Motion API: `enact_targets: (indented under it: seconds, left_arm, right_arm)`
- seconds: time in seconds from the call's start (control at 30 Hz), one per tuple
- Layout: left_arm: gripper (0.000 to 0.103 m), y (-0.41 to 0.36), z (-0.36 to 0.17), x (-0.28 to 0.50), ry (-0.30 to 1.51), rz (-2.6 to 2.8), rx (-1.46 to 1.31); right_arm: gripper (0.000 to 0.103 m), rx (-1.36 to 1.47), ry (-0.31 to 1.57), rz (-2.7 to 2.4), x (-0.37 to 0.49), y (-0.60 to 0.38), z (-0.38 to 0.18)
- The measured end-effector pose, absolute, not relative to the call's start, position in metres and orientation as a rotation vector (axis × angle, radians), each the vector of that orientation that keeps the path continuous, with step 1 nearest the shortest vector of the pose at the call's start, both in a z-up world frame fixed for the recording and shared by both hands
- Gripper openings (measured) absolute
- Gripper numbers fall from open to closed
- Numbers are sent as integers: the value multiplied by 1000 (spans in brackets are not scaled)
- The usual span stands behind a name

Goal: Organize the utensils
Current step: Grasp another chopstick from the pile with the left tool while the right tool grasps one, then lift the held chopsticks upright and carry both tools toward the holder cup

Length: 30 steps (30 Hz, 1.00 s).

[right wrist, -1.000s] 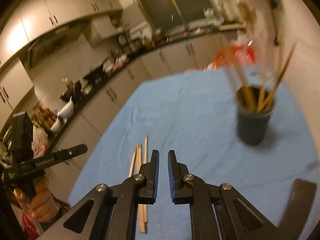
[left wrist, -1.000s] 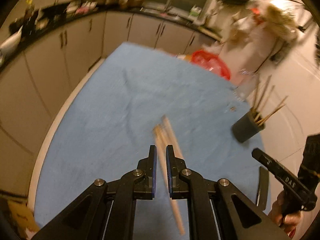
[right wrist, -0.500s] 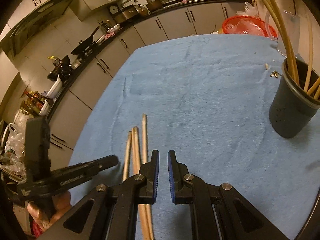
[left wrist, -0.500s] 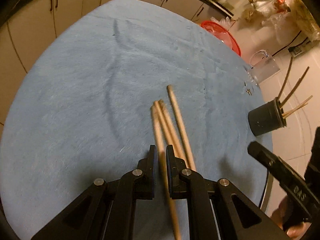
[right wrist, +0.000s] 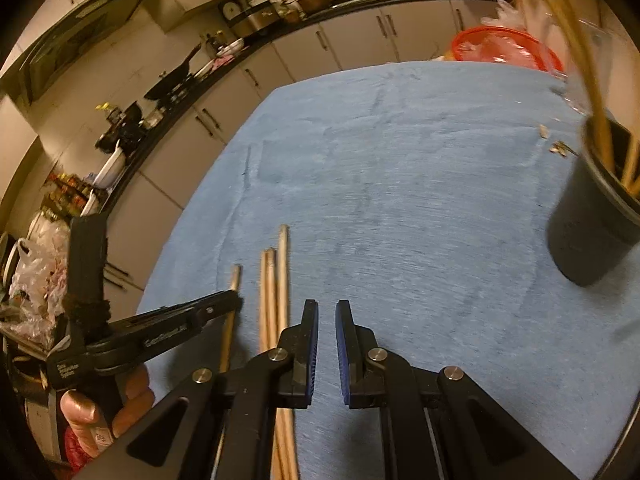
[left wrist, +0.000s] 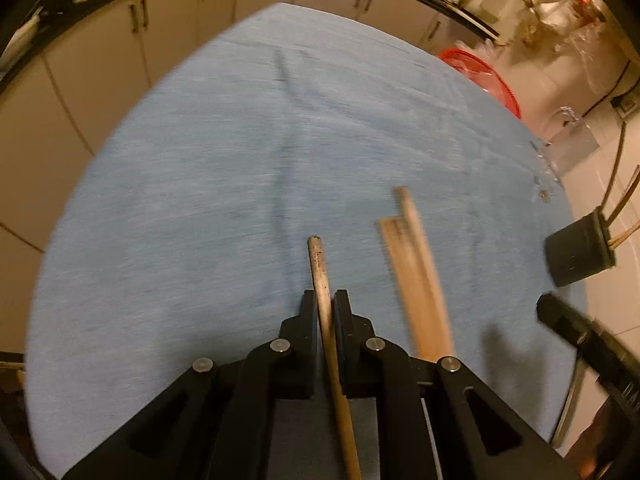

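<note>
Chopstick (left wrist: 320, 276) sits clamped between the nearly closed jaws of the left gripper (left wrist: 326, 304), apart from three others (right wrist: 274, 292) lying together on the blue worktop (left wrist: 200, 200). Right gripper (right wrist: 327, 320) is closed, empty. Dark holder cup (right wrist: 592, 236) stands at right.
</note>
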<state>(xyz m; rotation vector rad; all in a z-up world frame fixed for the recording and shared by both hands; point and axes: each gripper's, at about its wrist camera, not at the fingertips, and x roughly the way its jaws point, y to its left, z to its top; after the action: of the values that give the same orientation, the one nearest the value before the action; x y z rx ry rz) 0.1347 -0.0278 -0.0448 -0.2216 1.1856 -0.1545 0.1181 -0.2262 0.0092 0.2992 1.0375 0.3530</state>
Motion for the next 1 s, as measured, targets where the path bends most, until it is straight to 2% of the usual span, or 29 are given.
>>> enact_targets:
  seconds: [0.17, 0.37, 0.73, 1.0]
  left_arm:
    - [10, 3, -47, 125, 1187, -149, -267]
    - [10, 2, -48, 124, 1181, -158, -253]
    - [10, 15, -47, 116, 1169, -175, -257]
    - [10, 11, -45, 117, 1170, -159, -240]
  right_arm:
    - [10, 275, 1054, 450, 142, -190, 9]
    - [10, 229, 1108, 464, 176, -148, -8]
    - [10, 213, 1193, 388, 199, -150, -38]
    - [9, -86, 1179, 313, 192, -116, -31]
